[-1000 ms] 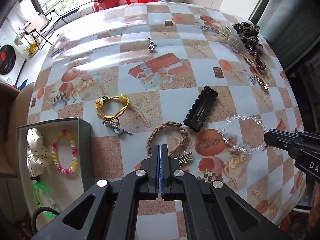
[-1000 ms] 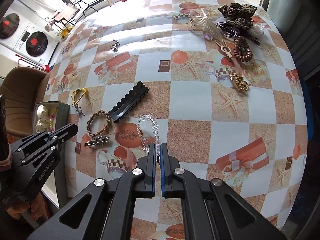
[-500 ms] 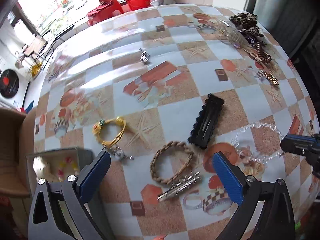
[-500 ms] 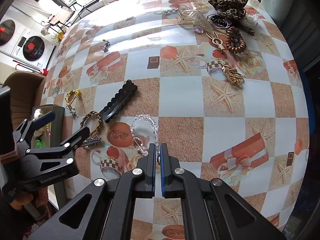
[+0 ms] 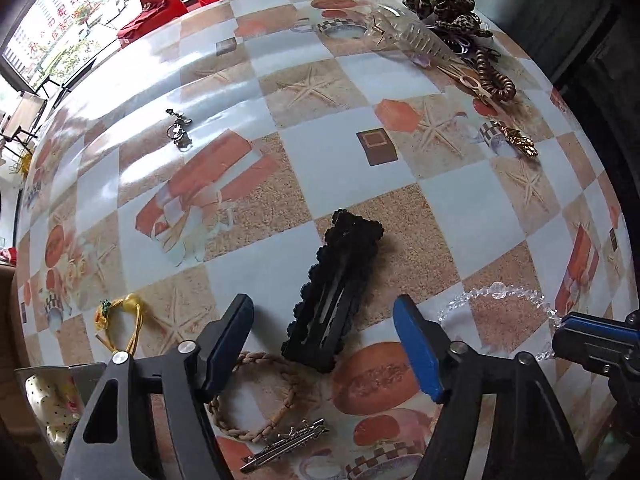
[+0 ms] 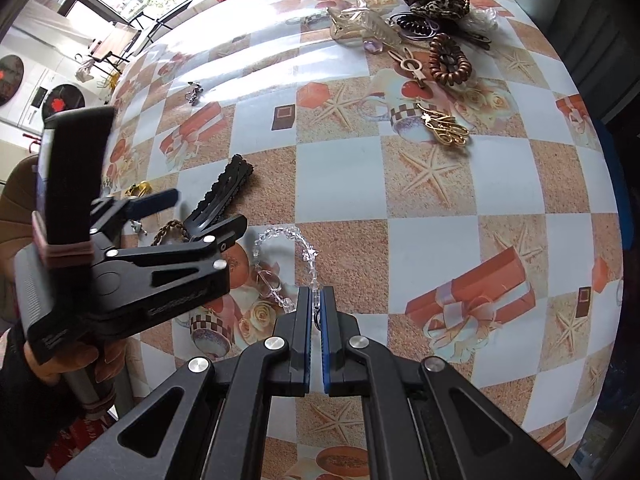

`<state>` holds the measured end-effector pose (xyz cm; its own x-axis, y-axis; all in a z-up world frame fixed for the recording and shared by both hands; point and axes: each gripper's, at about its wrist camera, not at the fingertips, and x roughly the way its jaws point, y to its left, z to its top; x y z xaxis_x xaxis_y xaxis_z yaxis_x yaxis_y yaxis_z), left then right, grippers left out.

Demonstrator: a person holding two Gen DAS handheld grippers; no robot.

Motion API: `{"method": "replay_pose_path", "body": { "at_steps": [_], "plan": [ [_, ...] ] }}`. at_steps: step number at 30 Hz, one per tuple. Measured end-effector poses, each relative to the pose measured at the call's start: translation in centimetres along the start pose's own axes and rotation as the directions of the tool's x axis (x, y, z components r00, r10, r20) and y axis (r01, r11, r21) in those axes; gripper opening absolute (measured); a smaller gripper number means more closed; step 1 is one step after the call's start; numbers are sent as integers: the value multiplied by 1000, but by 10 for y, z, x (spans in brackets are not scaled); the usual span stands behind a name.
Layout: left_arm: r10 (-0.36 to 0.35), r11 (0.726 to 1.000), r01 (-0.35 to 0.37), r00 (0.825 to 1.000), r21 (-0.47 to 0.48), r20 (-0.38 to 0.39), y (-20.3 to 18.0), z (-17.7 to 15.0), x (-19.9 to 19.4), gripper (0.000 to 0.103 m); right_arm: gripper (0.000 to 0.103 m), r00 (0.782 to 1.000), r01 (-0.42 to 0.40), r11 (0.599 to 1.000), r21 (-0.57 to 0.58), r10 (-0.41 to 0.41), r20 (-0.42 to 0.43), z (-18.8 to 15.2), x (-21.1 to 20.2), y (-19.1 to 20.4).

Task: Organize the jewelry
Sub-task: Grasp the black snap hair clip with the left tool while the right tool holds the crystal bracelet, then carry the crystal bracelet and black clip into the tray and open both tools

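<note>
Left wrist view: left gripper (image 5: pixel 322 326) spread wide, straddling black hair clip (image 5: pixel 334 294) on table (image 5: pixel 280 92); braided bracelet (image 5: pixel 260 396), silver clip (image 5: pixel 286 446), yellow tie (image 5: pixel 120 320) unsorted; box corner (image 5: pixel 82 368) holds little.

Right wrist view: right gripper (image 6: pixel 315 300) clenched on crystal bracelet (image 6: pixel 280 264), lying on table; far pile (image 6: pixel 432 20) untouched. Judgement: mostly undone.

Bright daylight from window (image 5: pixel 80 20) ahead-left; glare streaks on far tablecloth (image 5: pixel 168 92); heavy fisheye bending, dark vignetted corners.

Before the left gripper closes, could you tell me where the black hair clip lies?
In the left wrist view, the black hair clip lies between the open left gripper's fingers, just beyond the braided bracelet.
</note>
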<state>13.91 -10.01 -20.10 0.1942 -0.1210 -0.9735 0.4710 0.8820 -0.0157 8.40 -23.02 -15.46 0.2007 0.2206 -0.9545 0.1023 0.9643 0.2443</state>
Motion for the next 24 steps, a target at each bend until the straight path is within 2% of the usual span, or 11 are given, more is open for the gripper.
{"method": "replay_pose_path", "body": {
  "at_steps": [1,3,10,24],
  "plan": [
    [-1,1000,1,1000,5,10,-1,-1,-2,51,4,1000,-2,1000,1,2,0,0,0,0],
    [-5,1000,5,1000,16,19,-4,-2,-6,34,4,1000,-2,1000,2,2,0,0,1,-1],
    [-46,996,49,998,-71,45,10,-13,-25,34,4,1000,-11,1000,1,11,15,0,-7,2],
    [-17,973,50,989,-227,147,49,-46,-109,34,4,997,-32,997,-63,37,69,7,-55,36]
  ]
}}
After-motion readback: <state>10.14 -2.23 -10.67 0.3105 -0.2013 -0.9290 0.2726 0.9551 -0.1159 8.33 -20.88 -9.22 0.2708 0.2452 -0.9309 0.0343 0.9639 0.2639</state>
